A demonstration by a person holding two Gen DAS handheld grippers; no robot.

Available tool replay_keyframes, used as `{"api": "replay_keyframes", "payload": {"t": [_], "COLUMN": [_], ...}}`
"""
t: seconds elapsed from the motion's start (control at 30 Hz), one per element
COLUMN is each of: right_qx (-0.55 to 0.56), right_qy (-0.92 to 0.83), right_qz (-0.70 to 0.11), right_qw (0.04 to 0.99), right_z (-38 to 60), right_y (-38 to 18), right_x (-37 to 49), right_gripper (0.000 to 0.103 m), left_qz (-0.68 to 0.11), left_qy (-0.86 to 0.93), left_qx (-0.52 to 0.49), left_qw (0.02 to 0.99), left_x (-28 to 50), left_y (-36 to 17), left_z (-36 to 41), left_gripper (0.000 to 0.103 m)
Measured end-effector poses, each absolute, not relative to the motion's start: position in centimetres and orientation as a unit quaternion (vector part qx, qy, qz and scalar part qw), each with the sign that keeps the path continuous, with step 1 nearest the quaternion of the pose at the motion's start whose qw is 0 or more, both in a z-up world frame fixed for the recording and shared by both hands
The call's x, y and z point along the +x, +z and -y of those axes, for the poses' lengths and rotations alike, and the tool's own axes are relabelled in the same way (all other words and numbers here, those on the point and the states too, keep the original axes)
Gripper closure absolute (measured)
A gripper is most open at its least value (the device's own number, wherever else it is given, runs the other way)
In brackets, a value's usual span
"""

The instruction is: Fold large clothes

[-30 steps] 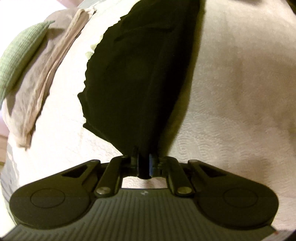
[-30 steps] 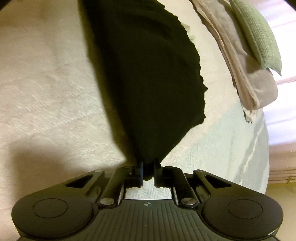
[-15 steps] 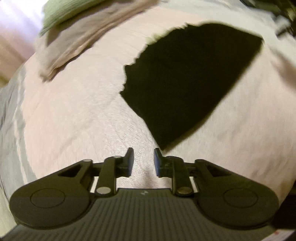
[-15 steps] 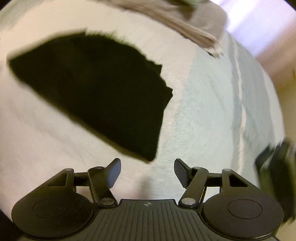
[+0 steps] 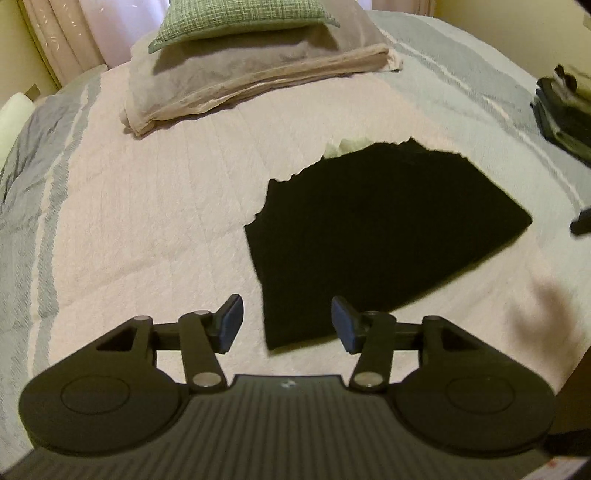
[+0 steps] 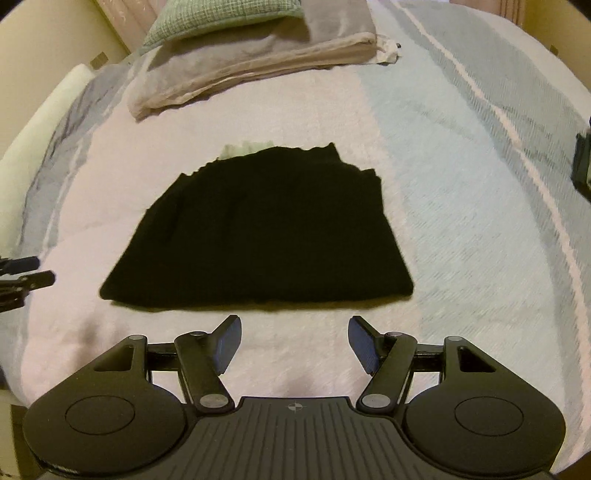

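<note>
Both grippers have let go since a second ago: the black garment point(image 6: 266, 229), then pinched and hanging from each set of fingers, now lies flat on the bedspread point(image 6: 461, 155), folded into a compact trapezoid.

Left gripper point(image 5: 287, 323): jaws spread wide, nothing between them. Near corner of the garment point(image 5: 369, 236) shows in the gap in the left wrist view; whether the fingers touch the cloth cannot be told.

Right gripper point(image 6: 294, 341): jaws equally wide apart, empty, just short of the garment's straight folded edge. Bare pale quilting shows between the blue pads point(image 6: 360, 341).

Garment: folded edge toward the right gripper, ragged wavy edge toward the pillows. A small bit of pale green fabric point(image 6: 245, 148) peeks out at the far edge. It sits on the pinkish-white central panel of the bedspread, right side near the blue-grey striped band.

Head of bed: green checked cushion point(image 5: 236, 18) on top of a grey pillow point(image 5: 236, 64), with a beige folded sheet point(image 5: 258, 85) at the pillow's front edge. All well apart from the garment.

Right edge of the left wrist view: a stack of dark folded clothes point(image 5: 565, 110) on the striped part of the bedspread. Left edge of the right wrist view: tips of the left gripper's fingers point(image 6: 22, 271) just visible beside the garment.
</note>
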State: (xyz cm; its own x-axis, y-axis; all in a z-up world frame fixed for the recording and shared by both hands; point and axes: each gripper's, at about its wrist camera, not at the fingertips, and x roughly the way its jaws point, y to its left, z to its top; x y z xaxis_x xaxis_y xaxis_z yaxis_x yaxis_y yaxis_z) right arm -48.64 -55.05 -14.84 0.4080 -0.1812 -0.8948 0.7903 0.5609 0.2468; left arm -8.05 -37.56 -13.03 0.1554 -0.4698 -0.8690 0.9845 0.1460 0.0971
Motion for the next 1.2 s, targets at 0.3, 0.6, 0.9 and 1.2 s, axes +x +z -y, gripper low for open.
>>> {"api": "replay_keyframes", "payload": {"t": [0.3, 0.6, 0.9, 1.2], "right_qx": [0.373, 0.371, 0.366, 0.325], "right_qy": [-0.353, -0.437, -0.46, -0.455], "right_qz": [-0.418, -0.405, -0.404, -0.428], "right_qw": [0.749, 0.712, 0.701, 0.71], "right_z": [53.1, 48.4, 43.7, 41.5], "right_y": [-13.4, -12.0, -11.3, -12.3], "right_x": [-47.6, -43.0, -36.6, -33.9], "right_gripper": [0.041, 0.041, 0.041, 0.041], "left_qz": [-0.344, -0.315, -0.291, -0.26], "left_qy": [-0.583, -0.668, -0.696, -0.707], "left_qx": [0.367, 0.376, 0.376, 0.399], "left_qw": [0.638, 0.56, 0.538, 0.522], "left_x": [-8.9, -5.5, 0.2, 4.2], "left_y": [-12.3, -12.1, -11.6, -13.2], "left_z": [40.5, 42.0, 39.9, 38.0], "left_gripper": [0.039, 0.032, 0.026, 0.021]}}
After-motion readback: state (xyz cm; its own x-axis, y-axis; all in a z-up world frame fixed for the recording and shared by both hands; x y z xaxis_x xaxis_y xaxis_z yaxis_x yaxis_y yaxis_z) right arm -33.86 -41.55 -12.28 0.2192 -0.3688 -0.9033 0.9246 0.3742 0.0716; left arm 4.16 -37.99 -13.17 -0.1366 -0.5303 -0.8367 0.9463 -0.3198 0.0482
